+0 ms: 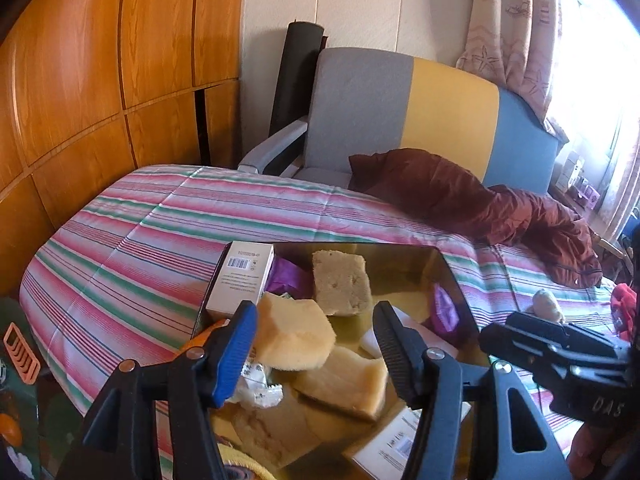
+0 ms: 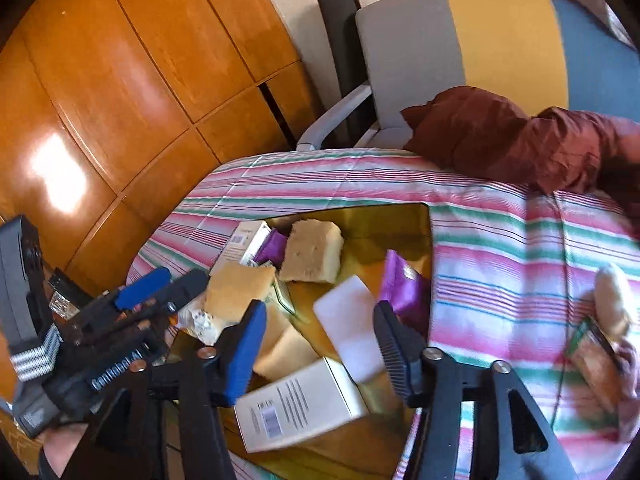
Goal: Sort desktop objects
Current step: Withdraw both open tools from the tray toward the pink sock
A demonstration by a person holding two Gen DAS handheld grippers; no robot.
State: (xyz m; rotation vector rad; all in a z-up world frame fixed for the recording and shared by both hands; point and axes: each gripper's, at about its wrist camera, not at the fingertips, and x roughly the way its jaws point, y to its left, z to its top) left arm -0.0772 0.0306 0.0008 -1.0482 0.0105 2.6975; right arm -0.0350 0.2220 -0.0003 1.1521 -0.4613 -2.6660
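Two views are being given. Left wrist: the left gripper (image 1: 316, 344), jaws apart and empty, is being held over the gold tray (image 1: 400, 249), where the yellow sponge (image 1: 294, 334), judged light and squashy, is lying; its flat sides are suggested. Right wrist: the right gripper (image 2: 318, 338), jaws likewise parted, is being shown above a blurred white box (image 2: 300, 404); its lettering is unreadable.
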